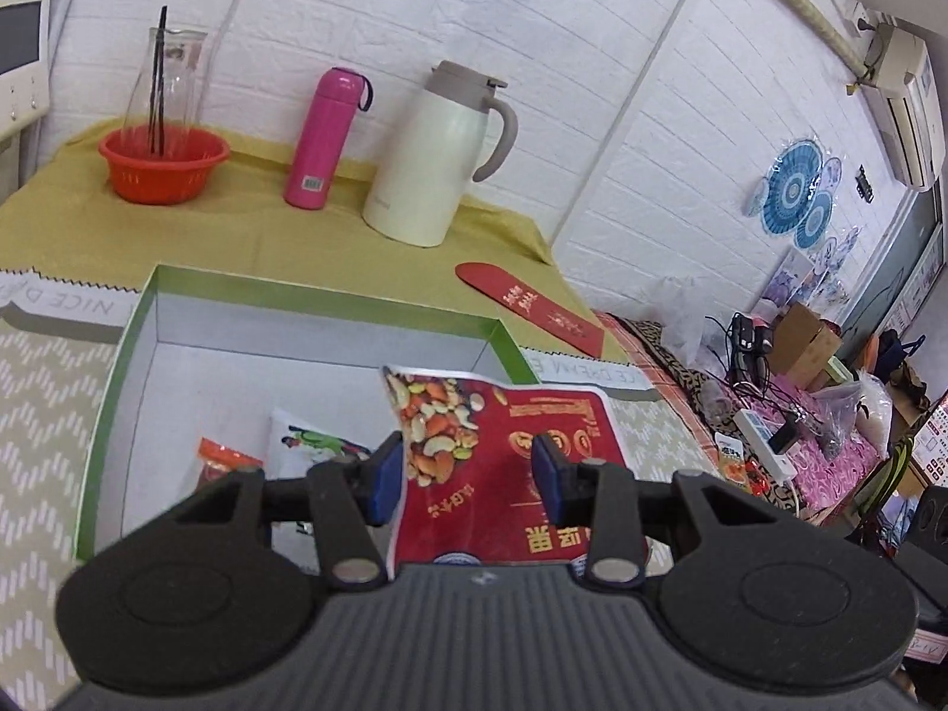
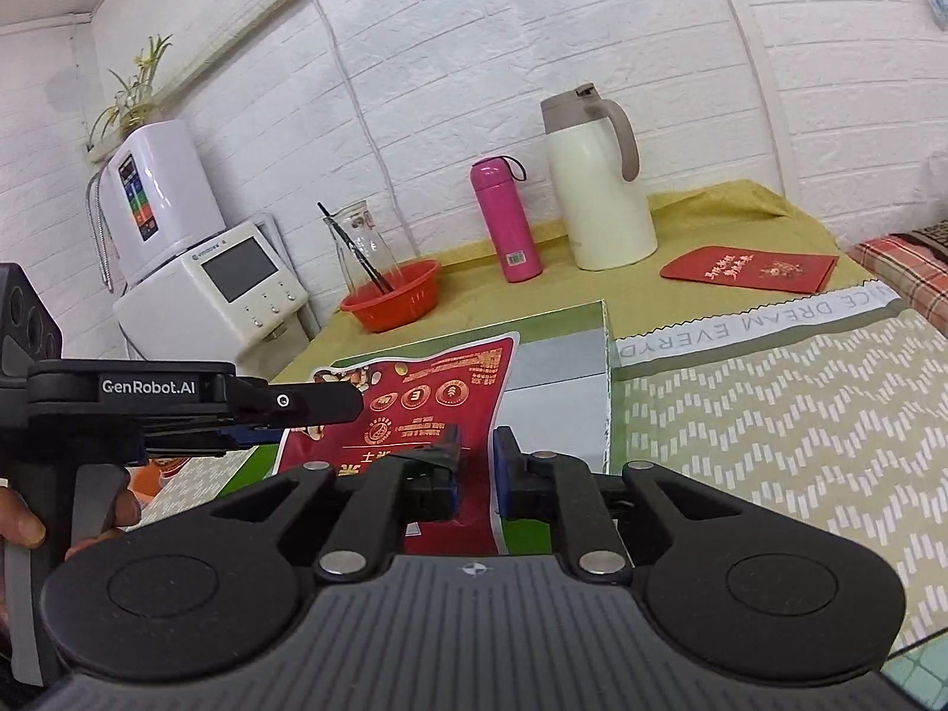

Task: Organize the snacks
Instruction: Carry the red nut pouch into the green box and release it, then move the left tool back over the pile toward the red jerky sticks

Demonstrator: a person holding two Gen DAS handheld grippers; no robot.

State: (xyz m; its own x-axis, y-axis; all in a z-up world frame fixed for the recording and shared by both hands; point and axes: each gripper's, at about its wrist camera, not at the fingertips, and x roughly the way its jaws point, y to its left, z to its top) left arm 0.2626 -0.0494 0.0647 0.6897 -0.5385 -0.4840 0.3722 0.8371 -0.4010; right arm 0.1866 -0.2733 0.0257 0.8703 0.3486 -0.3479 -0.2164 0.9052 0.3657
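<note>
**Red nut bag held over the box**

Red foil fills the lower middle of both wrist views: the nut bag [image 1: 503, 462] hangs above the green-rimmed box [image 1: 320, 296] on the bench [image 1: 47, 385]. The left claw [image 1: 468, 474] stands partly open around the bag's width; in its own view the blue pads sit at the two sides, and I cannot tell whether they press or merely flank it. The right claw [image 2: 477, 468] is nearly closed, its pads pinching a narrow strip of the bag's edge at lower centre of the right view. The left claw also shows there, coming in from the left edge. Two more packets, an orange one [image 1: 222, 462] and a white one [image 1: 308, 438], already lie in the box at lower left of the left view.

Risks, as I judge them:

- Foil is slick. A pinch on so thin a strip could slip, and the bag would swing or drop crooked.
- If one claw lets go before the other, the bag may tip over the box wall and land on the bench.
- Lowered carelessly, it could cover or crush the packets beneath.
- The flask [image 1: 323, 136] and jug [image 1: 432, 160] stand well behind the box, so they look safe.
</note>
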